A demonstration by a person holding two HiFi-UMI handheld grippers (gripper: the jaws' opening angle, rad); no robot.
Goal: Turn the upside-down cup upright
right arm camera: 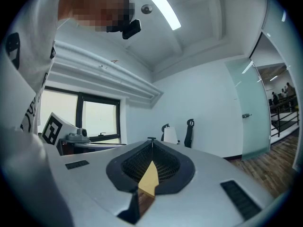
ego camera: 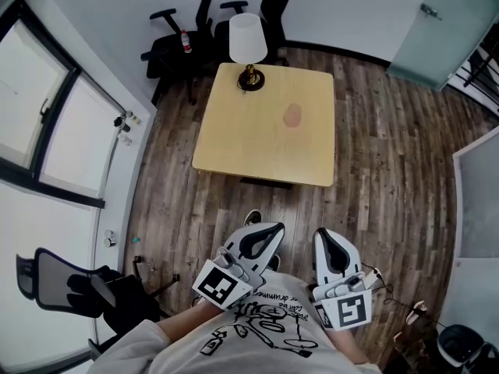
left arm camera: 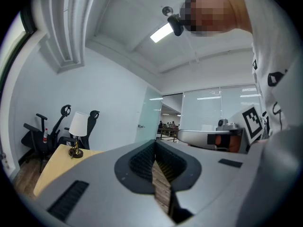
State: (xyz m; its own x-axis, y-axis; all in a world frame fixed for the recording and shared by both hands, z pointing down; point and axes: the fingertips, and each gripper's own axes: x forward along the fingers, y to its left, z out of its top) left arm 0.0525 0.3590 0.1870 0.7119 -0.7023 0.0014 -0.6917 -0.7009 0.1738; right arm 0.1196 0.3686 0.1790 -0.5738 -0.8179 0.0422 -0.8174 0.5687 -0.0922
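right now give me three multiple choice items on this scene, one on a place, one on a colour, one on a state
1. Where on the table does the lamp stand?
A. at its middle
B. at its far edge
C. at its near edge

2. What colour is the lamp's shade?
A. white
B. red
C. black

3. How do the jaws of the right gripper stand?
A. wide apart
B. clamped on the lamp
C. together, with nothing between them

Answers:
1 B: the lamp's base sits by the edge next to the chairs.
2 A: the shade shows plain white in the head view.
3 C: the right gripper view shows the jaws meeting at the tips, with nothing held.
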